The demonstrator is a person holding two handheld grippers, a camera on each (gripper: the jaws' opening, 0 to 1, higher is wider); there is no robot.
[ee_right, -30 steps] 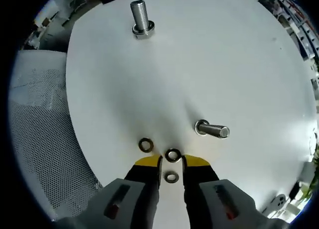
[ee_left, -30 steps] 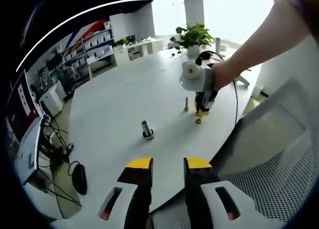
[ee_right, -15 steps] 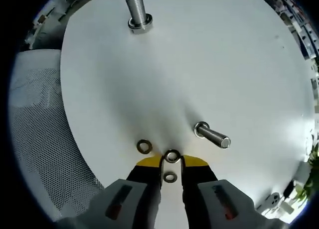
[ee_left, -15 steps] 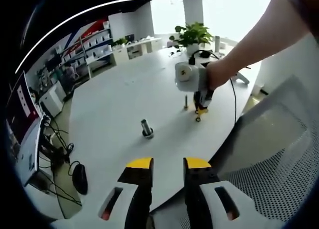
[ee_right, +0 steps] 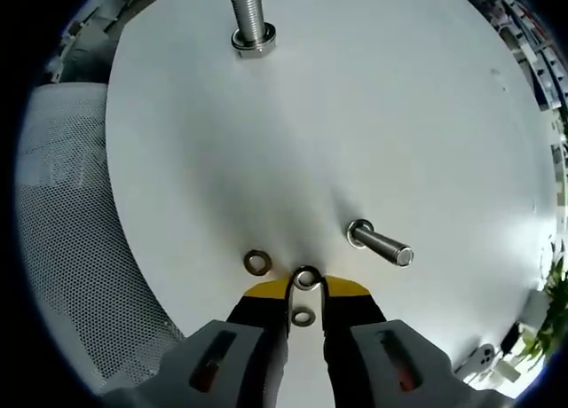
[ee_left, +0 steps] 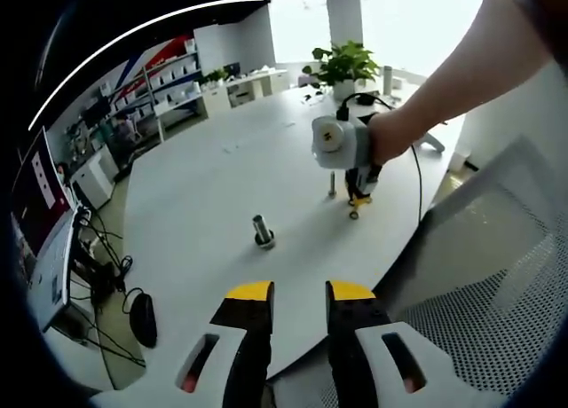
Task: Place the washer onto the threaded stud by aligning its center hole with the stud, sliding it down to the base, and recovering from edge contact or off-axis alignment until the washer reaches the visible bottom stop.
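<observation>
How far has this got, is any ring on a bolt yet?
Done: nothing seated; the upright stud already carries a ring at its base, while the nearer stud shows none. In hand: the right gripper has its jaws on either side of one washer on the white table, not yet lifted. Left: grip it, carry it over a stud, slide it down. Two other washers wait nearby.

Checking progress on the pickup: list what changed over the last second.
The right hand-held gripper has closed in on the middle washer, which now sits between its yellow tips; whether it is gripped is unclear. The other washers, both studs and the left hand-held gripper stayed put.
</observation>
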